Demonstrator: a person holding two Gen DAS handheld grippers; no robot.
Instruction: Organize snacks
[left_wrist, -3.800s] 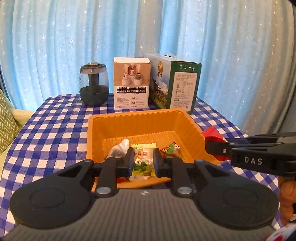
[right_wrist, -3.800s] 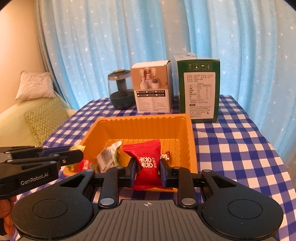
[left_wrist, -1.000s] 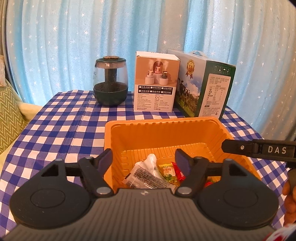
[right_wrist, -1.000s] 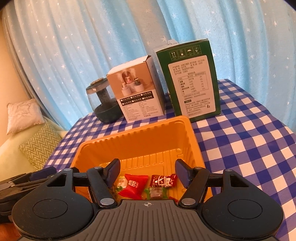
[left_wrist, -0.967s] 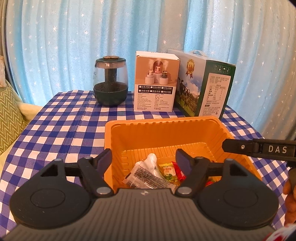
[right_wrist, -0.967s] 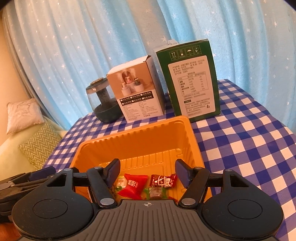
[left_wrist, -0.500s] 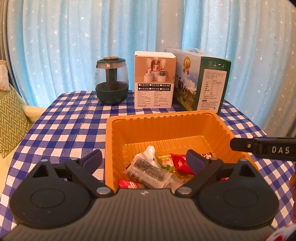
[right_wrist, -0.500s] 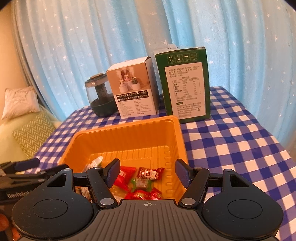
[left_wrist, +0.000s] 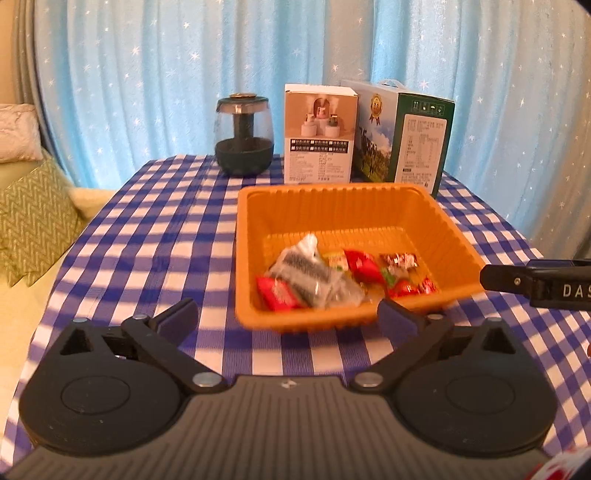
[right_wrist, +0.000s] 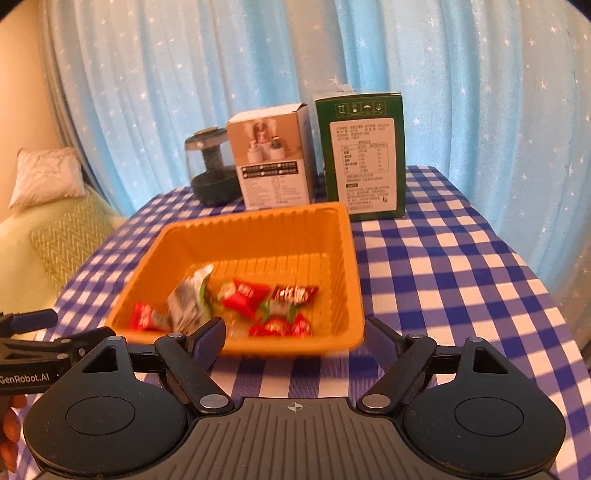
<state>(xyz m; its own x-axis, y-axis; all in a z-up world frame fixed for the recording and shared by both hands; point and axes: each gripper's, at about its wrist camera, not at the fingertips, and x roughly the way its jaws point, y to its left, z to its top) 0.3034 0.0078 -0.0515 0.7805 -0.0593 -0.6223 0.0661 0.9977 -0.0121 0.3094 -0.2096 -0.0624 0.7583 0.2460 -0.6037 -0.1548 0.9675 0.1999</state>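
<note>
An orange tray (left_wrist: 343, 206) sits on the blue checked tablecloth and also shows in the right wrist view (right_wrist: 258, 236). Inside lie several wrapped snacks: a clear grey packet (left_wrist: 306, 273), red candies (left_wrist: 360, 264) and a red wrapper (left_wrist: 277, 293); the right wrist view shows the same packet (right_wrist: 190, 299) and red candies (right_wrist: 243, 293). My left gripper (left_wrist: 288, 319) is open and empty, just in front of the tray's near rim. My right gripper (right_wrist: 293, 338) is open and empty, also just short of the near rim.
Behind the tray stand a dark glass jar (left_wrist: 243, 138), a white box (left_wrist: 319, 134) and a green carton (left_wrist: 410, 136). A sofa with a green cushion (left_wrist: 29, 218) lies left of the table. Blue starred curtains hang behind.
Both grippers let go of their snacks into the tray, opened wide and pulled back toward the table's near side. The tray now lies farther ahead in both views.
</note>
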